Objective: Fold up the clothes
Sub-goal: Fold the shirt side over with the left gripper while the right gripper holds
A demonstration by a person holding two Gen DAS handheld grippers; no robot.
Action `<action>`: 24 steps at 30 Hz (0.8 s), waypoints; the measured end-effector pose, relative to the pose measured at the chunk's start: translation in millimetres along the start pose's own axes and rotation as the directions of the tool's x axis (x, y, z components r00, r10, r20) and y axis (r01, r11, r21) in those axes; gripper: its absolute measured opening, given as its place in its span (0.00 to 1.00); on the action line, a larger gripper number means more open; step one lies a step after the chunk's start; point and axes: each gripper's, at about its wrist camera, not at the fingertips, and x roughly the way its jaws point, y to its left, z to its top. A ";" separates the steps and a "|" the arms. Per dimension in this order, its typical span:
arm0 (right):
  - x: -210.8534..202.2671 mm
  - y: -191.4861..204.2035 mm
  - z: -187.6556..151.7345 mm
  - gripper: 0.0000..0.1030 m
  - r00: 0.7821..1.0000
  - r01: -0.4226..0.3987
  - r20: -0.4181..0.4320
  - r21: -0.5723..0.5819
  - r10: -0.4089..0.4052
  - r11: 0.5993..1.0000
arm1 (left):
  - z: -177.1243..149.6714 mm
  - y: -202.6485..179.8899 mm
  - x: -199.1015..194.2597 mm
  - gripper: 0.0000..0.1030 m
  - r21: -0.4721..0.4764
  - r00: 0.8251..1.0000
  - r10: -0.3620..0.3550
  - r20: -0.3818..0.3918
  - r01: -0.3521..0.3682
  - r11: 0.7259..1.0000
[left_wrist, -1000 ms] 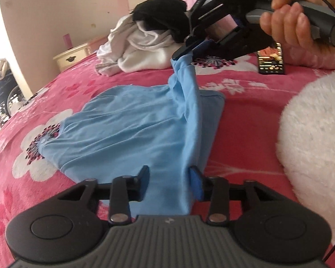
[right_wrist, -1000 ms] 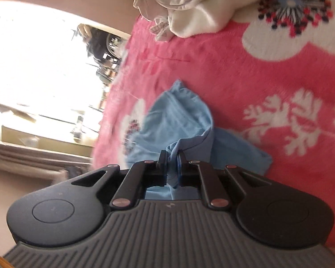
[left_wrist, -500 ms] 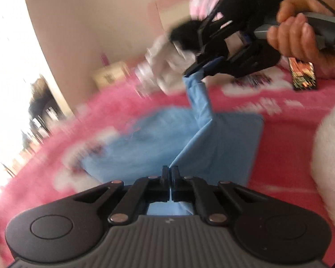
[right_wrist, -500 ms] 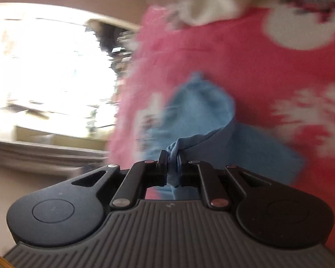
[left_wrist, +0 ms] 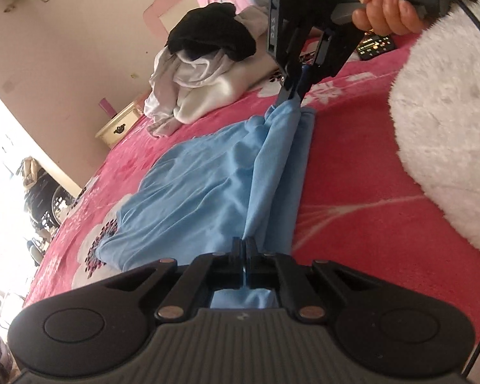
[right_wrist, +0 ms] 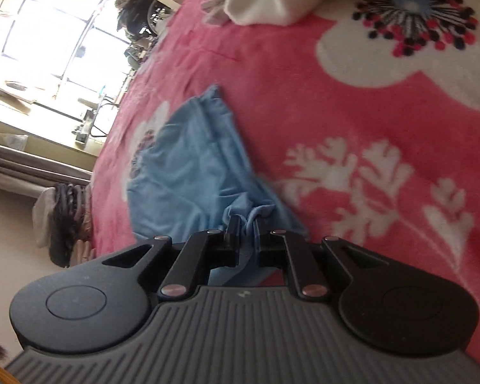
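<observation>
Only the left wrist view shows both grippers pinching the light-blue garment spread mid-bed: left gripper jaws closed on its near edge, right gripper on its far edge, whose bunched cloth fills the right wrist view.

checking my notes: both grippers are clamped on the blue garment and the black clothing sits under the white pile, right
Not quite. In the left wrist view the black clothing sits on top of the white pile, not under it. Both the left gripper and the right gripper are clamped on the blue garment.

Both wrist cams look down at the bed, close, tilted. They share the blue garment & pink blanket.
</observation>
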 end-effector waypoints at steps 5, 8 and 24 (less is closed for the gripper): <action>0.2 -3.7 -1.3 0.06 0.997 0.078 0.015 -0.071 -0.077 0.994 | -1.7 -6.7 0.5 0.02 0.031 1.000 -0.022 -0.008 0.022 0.999; 3.6 2.1 -2.4 0.06 0.991 0.137 0.022 -0.122 -0.136 0.983 | -3.1 -11.3 0.6 0.03 0.051 0.999 -0.051 -0.017 0.051 0.997; -21.7 39.7 -14.5 0.11 0.970 0.232 0.133 -0.254 -0.204 0.939 | -5.0 49.3 -30.5 0.34 -0.193 0.983 -0.174 0.058 0.182 0.964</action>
